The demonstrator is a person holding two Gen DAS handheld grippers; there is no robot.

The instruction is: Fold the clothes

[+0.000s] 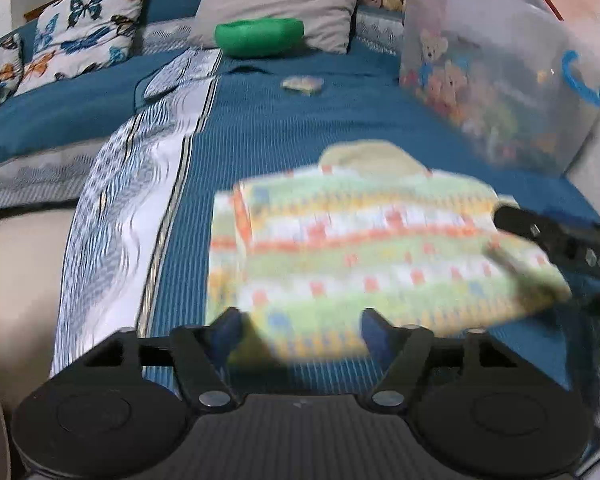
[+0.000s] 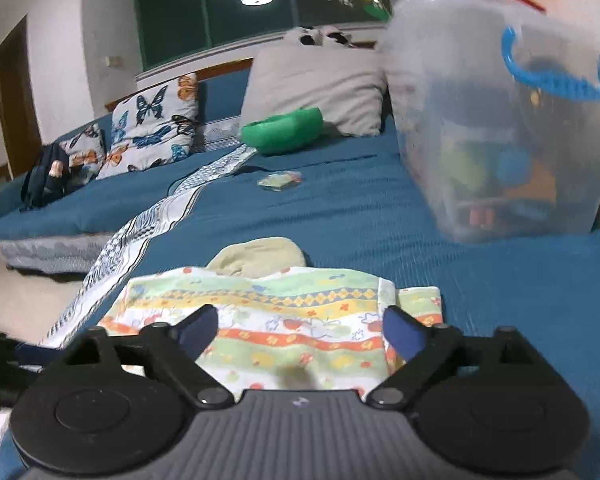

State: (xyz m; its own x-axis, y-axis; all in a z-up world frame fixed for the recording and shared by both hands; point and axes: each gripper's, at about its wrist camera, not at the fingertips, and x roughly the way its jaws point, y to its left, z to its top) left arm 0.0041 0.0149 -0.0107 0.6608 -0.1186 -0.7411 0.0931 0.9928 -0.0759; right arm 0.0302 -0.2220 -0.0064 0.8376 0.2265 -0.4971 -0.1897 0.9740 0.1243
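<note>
Blurring from motion smeared most of the left wrist view, so the print on the patterned garment (image 1: 364,256) read only as green, orange and yellow bands there; the right wrist view showed it sharper, with small flowers and diamonds (image 2: 300,320). The garment lay flat on the blue bedspread (image 1: 284,128), partly folded, a plain beige piece (image 2: 260,258) poking out from under its far edge. The left gripper (image 1: 300,326) hovered low at the garment's near edge, its tongs spread wide apart and holding nothing. The right gripper (image 2: 300,330) hung directly over the cloth, its tongs likewise apart. A dark tool body entered the left view's right edge (image 1: 560,240), bearing pale markings too blurred to read. The clear storage bin (image 2: 500,120) carried a teddy-bear picture, its contents indistinct.
</note>
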